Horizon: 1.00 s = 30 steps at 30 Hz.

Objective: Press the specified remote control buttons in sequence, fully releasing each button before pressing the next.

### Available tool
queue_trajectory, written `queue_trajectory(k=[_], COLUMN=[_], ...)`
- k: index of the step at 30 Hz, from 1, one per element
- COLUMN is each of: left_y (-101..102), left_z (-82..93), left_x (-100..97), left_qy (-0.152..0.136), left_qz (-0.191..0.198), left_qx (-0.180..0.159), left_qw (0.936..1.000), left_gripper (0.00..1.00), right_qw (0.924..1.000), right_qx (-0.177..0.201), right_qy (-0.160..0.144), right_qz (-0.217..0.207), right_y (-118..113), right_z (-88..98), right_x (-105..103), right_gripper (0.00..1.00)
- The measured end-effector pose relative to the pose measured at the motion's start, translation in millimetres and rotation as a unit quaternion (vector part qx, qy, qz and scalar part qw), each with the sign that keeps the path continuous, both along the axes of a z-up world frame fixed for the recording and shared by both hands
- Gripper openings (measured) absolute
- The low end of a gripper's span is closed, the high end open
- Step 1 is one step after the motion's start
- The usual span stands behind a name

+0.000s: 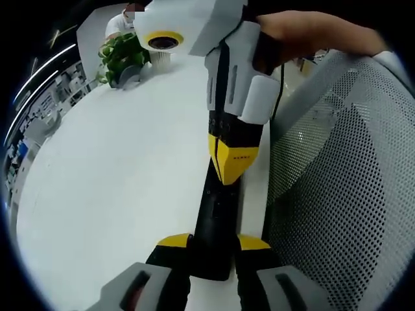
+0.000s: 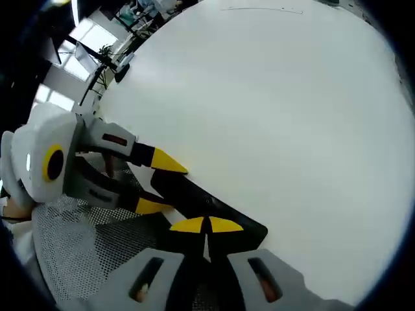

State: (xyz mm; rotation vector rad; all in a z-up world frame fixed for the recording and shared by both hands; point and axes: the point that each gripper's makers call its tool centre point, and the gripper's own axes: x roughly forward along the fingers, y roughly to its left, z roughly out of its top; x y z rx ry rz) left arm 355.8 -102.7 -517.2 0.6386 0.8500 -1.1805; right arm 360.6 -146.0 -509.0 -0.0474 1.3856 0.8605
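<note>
A long black remote control [image 1: 217, 207] lies along the edge of a white table [image 1: 130, 162]. My left gripper [image 1: 214, 241] is shut on its near end, one yellow fingertip on each side. From above, my right gripper [image 1: 232, 162] comes down with its yellow tips together and rests on the remote's top face. In the right gripper view, the right gripper [image 2: 207, 225] is shut and touches the remote [image 2: 188, 194], while the left gripper [image 2: 161, 184] clamps the remote's other end from the left. The buttons are too dark to make out.
A grey mesh chair back [image 1: 343, 181] stands right beside the table edge and also appears low on the left [image 2: 84, 240]. A potted plant [image 1: 120, 55] and a white pot [image 1: 159, 59] stand at the far side. A person [image 1: 120, 23] sits behind them.
</note>
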Motion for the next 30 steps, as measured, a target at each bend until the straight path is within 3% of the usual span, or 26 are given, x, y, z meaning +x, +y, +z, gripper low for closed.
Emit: queue_trajectory(k=[14,30], left_y=[0.3,0.4], left_z=[-0.6,-0.2], left_x=[0.8,0.9], left_qy=[0.001,-0.001], left_qz=[-0.003,-0.005], left_qx=[0.003,-0.003], left_qw=[1.0000,1.0000], left_gripper=[0.26,0.26], right_qw=[0.9994,0.9997], right_qx=[-0.011,0.001], right_qy=[-0.021,-0.006], right_qz=[0.025,0.022], right_y=[0.9,-4.6], right_z=[-3.5,-2.5], right_x=[1.7,1.2], right_gripper=[0.00,0.00])
